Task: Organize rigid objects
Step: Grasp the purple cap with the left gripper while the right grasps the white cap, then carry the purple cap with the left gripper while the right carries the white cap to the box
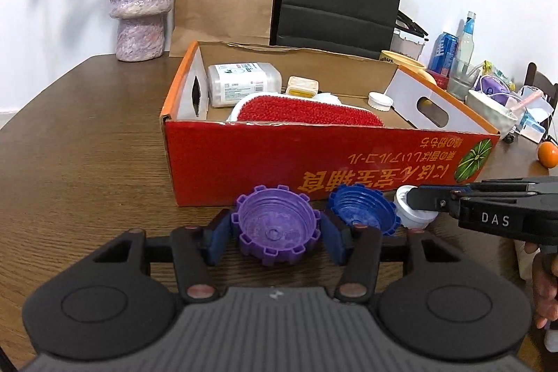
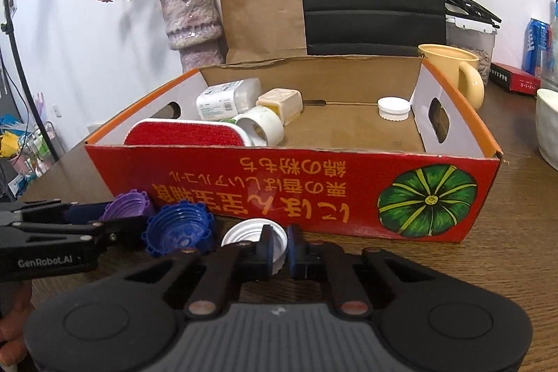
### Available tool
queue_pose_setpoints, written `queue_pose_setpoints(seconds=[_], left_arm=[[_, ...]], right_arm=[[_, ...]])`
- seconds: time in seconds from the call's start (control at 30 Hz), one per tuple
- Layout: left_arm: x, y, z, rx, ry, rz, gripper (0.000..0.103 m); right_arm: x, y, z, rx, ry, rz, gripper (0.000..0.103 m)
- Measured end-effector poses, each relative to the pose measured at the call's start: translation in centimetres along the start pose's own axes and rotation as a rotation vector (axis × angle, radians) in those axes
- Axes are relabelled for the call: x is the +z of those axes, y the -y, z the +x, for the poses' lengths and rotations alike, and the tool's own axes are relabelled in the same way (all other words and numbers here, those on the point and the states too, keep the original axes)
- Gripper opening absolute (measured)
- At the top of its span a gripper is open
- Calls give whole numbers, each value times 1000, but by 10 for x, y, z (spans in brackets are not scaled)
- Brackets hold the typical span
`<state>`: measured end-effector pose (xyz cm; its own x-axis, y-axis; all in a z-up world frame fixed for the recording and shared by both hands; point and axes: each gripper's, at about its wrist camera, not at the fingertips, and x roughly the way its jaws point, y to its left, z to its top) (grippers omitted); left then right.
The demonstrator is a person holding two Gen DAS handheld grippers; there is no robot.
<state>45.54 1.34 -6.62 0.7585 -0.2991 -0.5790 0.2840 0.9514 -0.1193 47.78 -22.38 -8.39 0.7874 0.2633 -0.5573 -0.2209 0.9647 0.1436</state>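
Left wrist view: left gripper [image 1: 275, 234] low on the wooden table [image 1: 87, 162], blue pads either side of the purple cap [image 1: 276, 229], just about touching its notched rim; closed around it, though firm pinch not certain. Blue cap [image 1: 362, 208] just beside, touching the right-hand pad. White cap [image 1: 413, 210] farther right, with one finger of the right gripper [image 1: 423, 199] dipping inside it. Red cardboard box [image 1: 279, 159] right behind all three caps, already holding a white bottle [image 1: 242, 82], a red brush [image 1: 307, 112] and a small white lid [image 1: 380, 100].

Right wrist view: right gripper [image 2: 278, 246] nearly closed, pinching the wall of the white cap [image 2: 253, 234] between one pad inside and one outside. Blue cap [image 2: 179, 227] immediately left, purple cap [image 2: 127, 204] beyond it, partly hidden by the left gripper [image 2: 115, 218]. Box front wall [image 2: 279, 183] close ahead.

Likely trouble: notched purple rim slipping or twisting out of the pads on lifting; blue cap dragged or flipped, being wedged between both tools; thin white wall pivoting in a one-sided pinch; either cap clipping the tall box wall if raised too little; both grippers colliding, working so close together.
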Motion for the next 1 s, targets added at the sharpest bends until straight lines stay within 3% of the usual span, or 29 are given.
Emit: queue_pose_setpoints(seconds=[0.17,0.3,0.43,0.73,0.9,1.0], left_arm=[[-1,-2,-2,15,8,-15,55],[-5,3,-14,142,8,0,55],[-12,20,-65,151,84,25,55],[-30,76,-211,128,355,35,55],[-59,95,-262,108,407,-26,55],[-80,100,-284,89,413,-56,55]], right_arm=[[-1,-3,-1,-21,15,-5,8],[-1,-11,-33,-37,58,-18,5],[-4,-22,-89,-24,140,-34,5],[-40,-35,-207,-6,288,-14,5],[-83,-46,-267,-38,350,-8,5],[-111,-47,-295,-12,349,32,5]])
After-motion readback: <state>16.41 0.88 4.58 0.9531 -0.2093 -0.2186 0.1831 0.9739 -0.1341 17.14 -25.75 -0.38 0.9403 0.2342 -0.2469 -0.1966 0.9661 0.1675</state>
